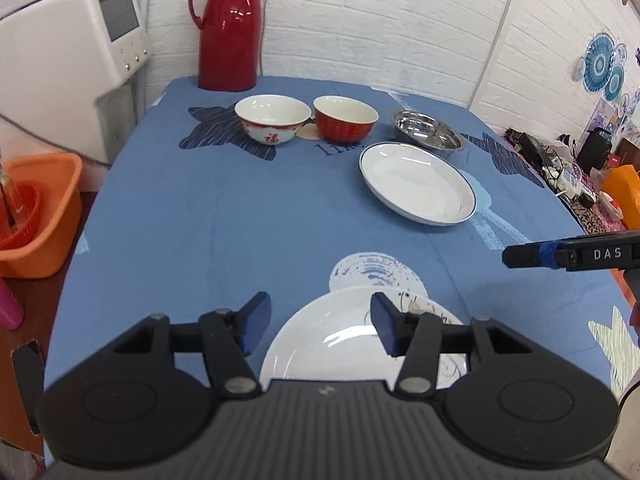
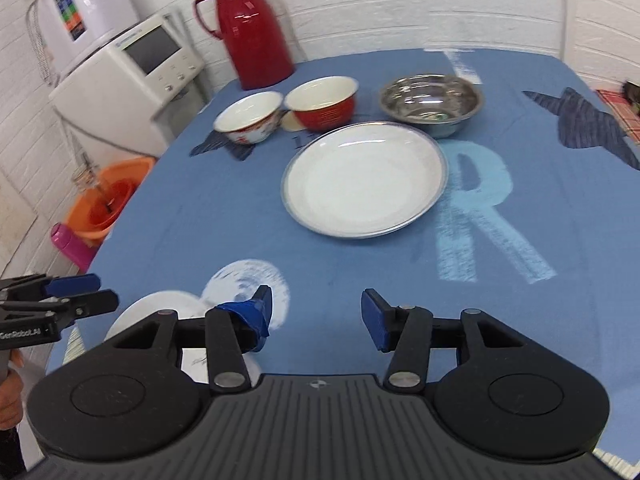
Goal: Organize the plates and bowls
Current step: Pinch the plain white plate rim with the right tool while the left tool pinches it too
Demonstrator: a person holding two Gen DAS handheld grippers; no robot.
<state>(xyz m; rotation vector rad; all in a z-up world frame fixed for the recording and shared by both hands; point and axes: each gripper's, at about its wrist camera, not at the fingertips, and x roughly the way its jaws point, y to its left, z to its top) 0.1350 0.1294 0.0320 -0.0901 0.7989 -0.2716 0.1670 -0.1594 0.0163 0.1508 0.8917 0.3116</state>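
both tools are spread apart, holding nothing. left tool [image 1: 316,326] hovers over a patterned plate [image 1: 340,344] at the near edge of the surface [image 1: 200,220], right tool [image 2: 316,314] beside it. mid-surface sits a blue-rimmed plate [image 2: 364,178]; behind it a white bowl [image 1: 272,118], red bowl [image 1: 346,118] and steel bowl [image 1: 426,132], with a red thermos [image 1: 228,28] at the far edge.

- Far steel bowl [image 2: 431,100]: shiny, mirror-like metal.
- Blue-rimmed plate [image 2: 365,178]: smooth glazed ceramic.
- Red jug [image 1: 227,26]: glossy plastic.
- Tablecloth [image 1: 224,216]: matt printed blue cloth.
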